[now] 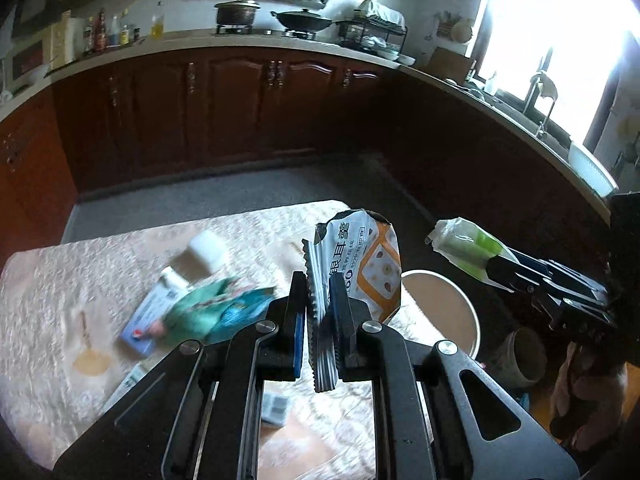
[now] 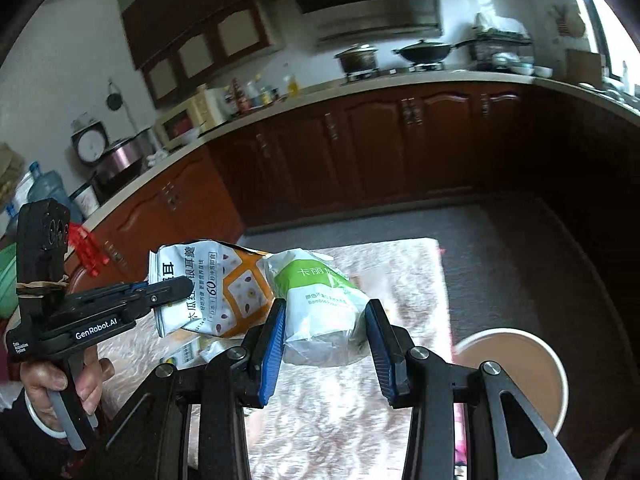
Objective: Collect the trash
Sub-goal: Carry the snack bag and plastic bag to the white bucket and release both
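Above the cloth-covered table (image 1: 72,280), we find the left gripper (image 1: 320,300) clenched on an orange-and-white snack pouch (image 1: 360,264), its serrated edge pinched between the blue pads. The pouch stands upright out of the jaws, clear of the tabletop. We note the right gripper (image 2: 326,344) grasping a green-and-white tissue pack (image 2: 320,308), its pads pressing the pack's two sides; in the left wrist view the same pack (image 1: 464,246) projects from that gripper off the table's right edge. In the right wrist view the two held items sit just beside one another, the pouch (image 2: 224,292) to the left.

On the table we record a teal wrapper (image 1: 216,308), a white bottle (image 1: 200,256) and a blue-and-white carton (image 1: 148,316), all blurred. A round tan bin (image 2: 516,376) stands on the floor just beside the table. A hand (image 2: 60,384) holds the left gripper's handle.
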